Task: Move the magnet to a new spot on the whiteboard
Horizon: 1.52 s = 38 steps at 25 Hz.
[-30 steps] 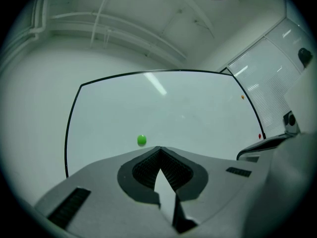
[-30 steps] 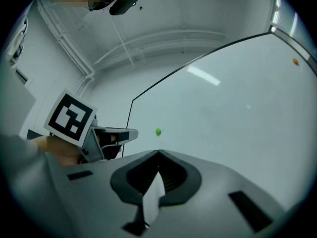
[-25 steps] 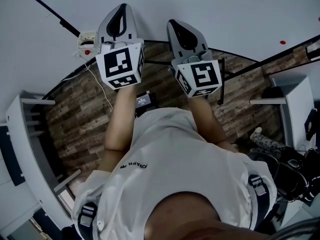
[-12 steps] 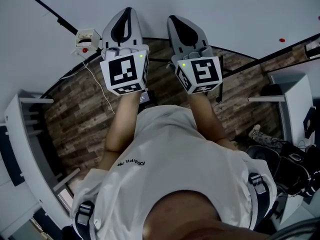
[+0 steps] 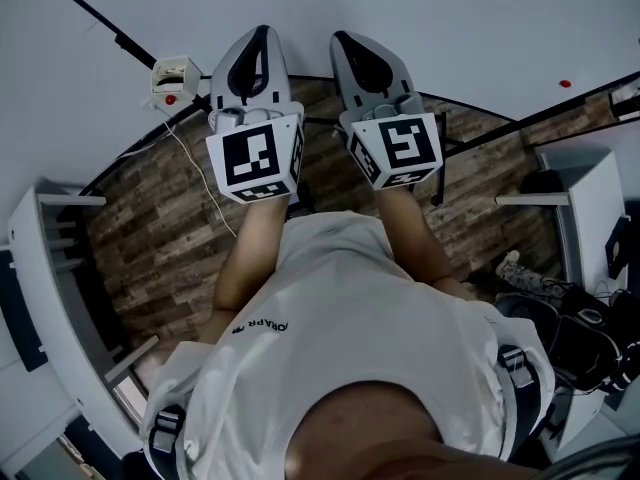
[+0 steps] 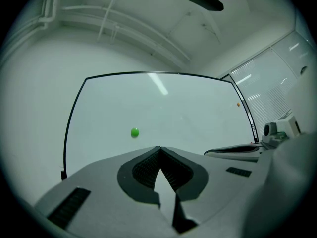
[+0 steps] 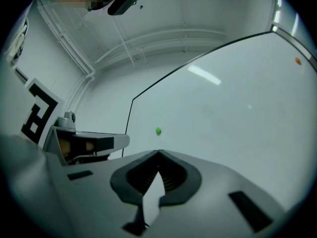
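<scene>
Now, at the far left of the head view a small white box (image 5: 172,76) with a red button sits beside a black frame line, and a thin cable (image 5: 200,173) trails from it over the wood floor (image 5: 150,228). Just right of it you hold your left gripper (image 5: 257,34), its marker cube (image 5: 255,155) turned up toward you and its nose aimed at the white surface ahead. In the left gripper view its jaws are pressed together to a point, with nothing between them. The whiteboard (image 6: 188,108) fills that view beyond the tip, and the green magnet (image 6: 134,132) sits on the board's lower left part. It lies above and a little left of the closed tip, apart from it and touched by neither tool. Your right gripper (image 5: 346,38) is just beside the left one, level with it and pointing the same way, its own cube facing up above your white shirt (image 5: 350,348). In the right gripper view its jaws also meet at the tip and carry nothing, and the green magnet shows just above that tip, near the board's left edge. Far to the right, a small orange magnet (image 7: 297,60) sits high on the board, well apart from the green one
</scene>
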Tool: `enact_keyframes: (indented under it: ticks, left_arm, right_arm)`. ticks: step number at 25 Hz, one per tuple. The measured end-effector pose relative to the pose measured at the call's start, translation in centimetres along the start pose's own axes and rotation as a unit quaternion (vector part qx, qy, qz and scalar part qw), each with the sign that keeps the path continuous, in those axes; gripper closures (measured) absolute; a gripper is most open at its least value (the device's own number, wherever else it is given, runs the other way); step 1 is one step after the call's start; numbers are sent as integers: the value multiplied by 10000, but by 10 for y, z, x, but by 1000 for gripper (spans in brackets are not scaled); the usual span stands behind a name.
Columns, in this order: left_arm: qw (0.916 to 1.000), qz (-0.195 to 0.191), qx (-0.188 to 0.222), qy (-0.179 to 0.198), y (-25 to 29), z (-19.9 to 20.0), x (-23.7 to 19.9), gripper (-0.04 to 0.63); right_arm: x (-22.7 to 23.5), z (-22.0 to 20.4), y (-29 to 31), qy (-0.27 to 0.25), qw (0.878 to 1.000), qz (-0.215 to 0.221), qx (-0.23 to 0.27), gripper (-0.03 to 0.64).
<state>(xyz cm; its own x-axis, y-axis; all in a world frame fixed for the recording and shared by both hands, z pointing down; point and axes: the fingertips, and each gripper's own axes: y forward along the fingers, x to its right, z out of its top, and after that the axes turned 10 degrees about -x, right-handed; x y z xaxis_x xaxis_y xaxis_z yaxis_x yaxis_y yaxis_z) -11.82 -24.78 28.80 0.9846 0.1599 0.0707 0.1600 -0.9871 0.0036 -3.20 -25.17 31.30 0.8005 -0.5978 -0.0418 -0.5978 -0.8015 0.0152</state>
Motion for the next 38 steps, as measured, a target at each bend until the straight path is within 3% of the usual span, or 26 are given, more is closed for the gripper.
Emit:
enact_keyframes:
  ticks: [38]
  left_arm:
    - [9998, -75, -161, -103, -1, -32, 12, 592]
  right_arm:
    - [3, -7, 8, -46, 9999, -8, -94, 614]
